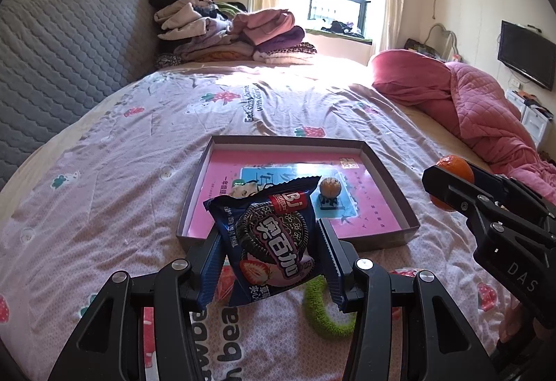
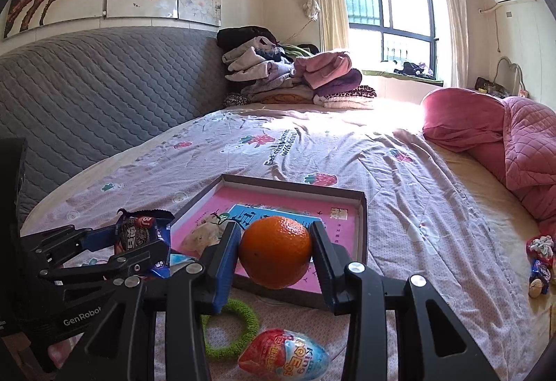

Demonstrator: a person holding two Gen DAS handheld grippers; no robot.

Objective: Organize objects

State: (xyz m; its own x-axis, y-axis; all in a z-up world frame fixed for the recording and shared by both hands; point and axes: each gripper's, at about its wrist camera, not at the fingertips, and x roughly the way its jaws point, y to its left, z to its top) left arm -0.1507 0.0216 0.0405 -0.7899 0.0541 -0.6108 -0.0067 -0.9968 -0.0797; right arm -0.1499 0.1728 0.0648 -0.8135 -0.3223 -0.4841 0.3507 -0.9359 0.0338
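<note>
Both grippers were loaded and held above the bed (image 1: 121,144), on the near side of the shallow box (image 1: 389,186) that lay open on the sheet. The left gripper (image 1: 269,242) was about half open because the cookie packet (image 1: 267,235) stood between its jaws; the blue pads pressed the two side edges of the packet, so it hung upright with its printed face toward the camera. The right gripper (image 2: 276,250) was also about half open, and it clamped the orange (image 2: 276,250) at its two sides, a sensible hold for a round fruit that could roll out otherwise. Both things were in the air, just in front of the near wall of the box, and I judged that the box was the place to collect them. In the left view a second, smaller orange (image 1: 329,187) already rested in the middle of the box. On the sheet near the grippers a green ring (image 2: 231,329) and a wrapped toy egg (image 2: 283,355) lay outside the box, and some small wrapped things (image 2: 540,262) lay far to the right, so the sorting seemed not finished.
</note>
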